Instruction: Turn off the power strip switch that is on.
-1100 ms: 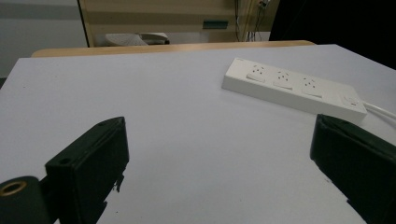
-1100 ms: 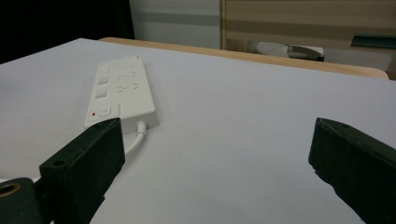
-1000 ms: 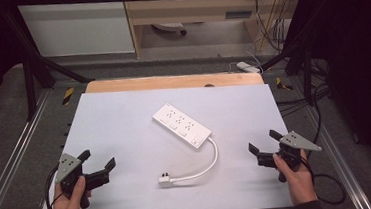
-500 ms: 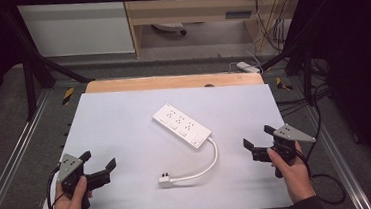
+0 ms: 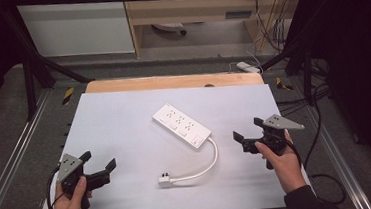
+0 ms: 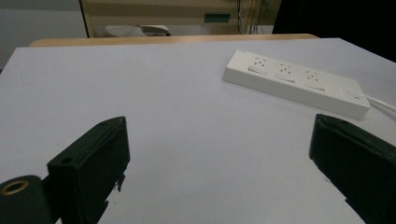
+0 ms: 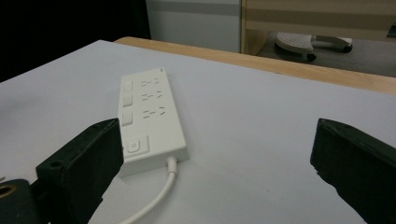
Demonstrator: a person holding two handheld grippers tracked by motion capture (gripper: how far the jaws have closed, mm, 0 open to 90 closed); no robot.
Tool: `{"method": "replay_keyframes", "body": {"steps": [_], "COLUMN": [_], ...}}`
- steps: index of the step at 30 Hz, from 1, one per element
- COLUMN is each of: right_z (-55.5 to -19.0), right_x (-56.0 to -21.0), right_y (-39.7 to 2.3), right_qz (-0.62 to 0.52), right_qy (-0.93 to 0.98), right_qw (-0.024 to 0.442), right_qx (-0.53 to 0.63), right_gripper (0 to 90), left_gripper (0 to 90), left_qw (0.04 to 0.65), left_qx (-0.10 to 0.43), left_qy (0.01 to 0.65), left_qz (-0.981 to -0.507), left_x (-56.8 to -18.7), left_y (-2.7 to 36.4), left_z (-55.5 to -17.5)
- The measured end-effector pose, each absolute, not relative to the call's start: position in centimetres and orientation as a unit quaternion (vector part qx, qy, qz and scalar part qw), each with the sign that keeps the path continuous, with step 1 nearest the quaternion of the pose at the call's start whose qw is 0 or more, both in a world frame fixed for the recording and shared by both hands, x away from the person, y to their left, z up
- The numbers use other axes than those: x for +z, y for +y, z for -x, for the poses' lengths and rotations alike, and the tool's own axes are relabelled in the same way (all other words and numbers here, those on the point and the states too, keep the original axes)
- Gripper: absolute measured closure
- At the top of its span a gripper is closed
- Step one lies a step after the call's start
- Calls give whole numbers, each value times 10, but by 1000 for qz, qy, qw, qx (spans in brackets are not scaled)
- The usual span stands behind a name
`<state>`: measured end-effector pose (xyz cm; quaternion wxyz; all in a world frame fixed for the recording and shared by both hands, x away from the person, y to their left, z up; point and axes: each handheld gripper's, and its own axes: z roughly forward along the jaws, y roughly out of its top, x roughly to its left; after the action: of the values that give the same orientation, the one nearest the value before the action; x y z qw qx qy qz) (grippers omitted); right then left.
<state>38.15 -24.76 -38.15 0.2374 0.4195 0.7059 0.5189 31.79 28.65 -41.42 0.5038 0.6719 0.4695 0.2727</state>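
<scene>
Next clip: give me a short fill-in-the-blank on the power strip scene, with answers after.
1. The white plastic power strip lies on the ___ table top.
2. Its white cable ends in a ___ lying on the table.
3. The left tongs stand ___, holding nothing.
4. The right tongs are ___ the strip, not touching it.

Answers: white; plug; open; apart from

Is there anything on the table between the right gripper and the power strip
Nothing visible. In the high view, bare white table lies between the open right gripper and the power strip. The strip's own cable curves off toward the plug, below that path.
</scene>
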Motion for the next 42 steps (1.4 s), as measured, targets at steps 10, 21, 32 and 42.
{"method": "replay_keyframes", "body": {"steps": [10, 21, 32, 42], "right_z": [-393, -410, -431, -448], "right_x": [-374, -357, -342, -328], "right_y": [-231, -212, -187, -172], "right_qz": [-417, -403, -399, -396], "right_qy": [710, 725, 721, 724], "right_qw": [232, 227, 228, 228], "right_qx": [518, 510, 519, 516], "right_gripper": [39, 39, 48, 48], "left_gripper": [49, 49, 49, 48], "left_qw": [503, 501, 503, 499], "left_qx": [270, 266, 264, 264], "left_qy": [465, 460, 459, 459], "left_qz": [-677, -683, -683, -686], "left_x": [-415, -415, -416, -416], "left_y": [285, 282, 282, 282], "left_z": [-320, -322, -325, -326]}}
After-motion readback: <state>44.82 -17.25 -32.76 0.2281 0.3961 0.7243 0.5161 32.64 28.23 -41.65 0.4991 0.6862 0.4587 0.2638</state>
